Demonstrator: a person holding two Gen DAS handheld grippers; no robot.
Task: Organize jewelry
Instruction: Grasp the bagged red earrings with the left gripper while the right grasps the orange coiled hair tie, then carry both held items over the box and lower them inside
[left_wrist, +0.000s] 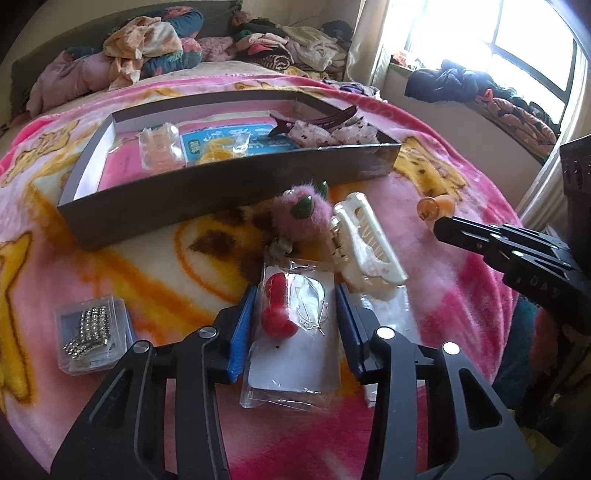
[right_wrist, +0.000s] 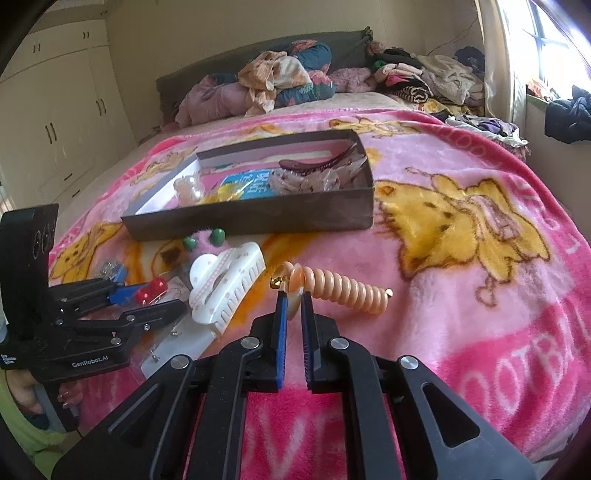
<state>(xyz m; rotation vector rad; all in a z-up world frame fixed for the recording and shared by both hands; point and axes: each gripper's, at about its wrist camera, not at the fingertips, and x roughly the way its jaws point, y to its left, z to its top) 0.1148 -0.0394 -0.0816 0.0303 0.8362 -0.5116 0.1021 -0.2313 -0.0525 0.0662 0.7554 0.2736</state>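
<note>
Since the box (left_wrist: 229, 192) sits beyond both jaws, right gripper (right_wrist: 294, 295) is clamped on the coil hair tie (right_wrist: 343, 291); left gripper (left_wrist: 295, 295) jaws narrowly straddle the earring packet (left_wrist: 291, 332), contact unclear.

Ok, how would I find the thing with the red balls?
Start at the long dark box on the pink blanket. Nearer than it, beside the white hair clip, lies a clear packet. Only it holds red beads.
</note>
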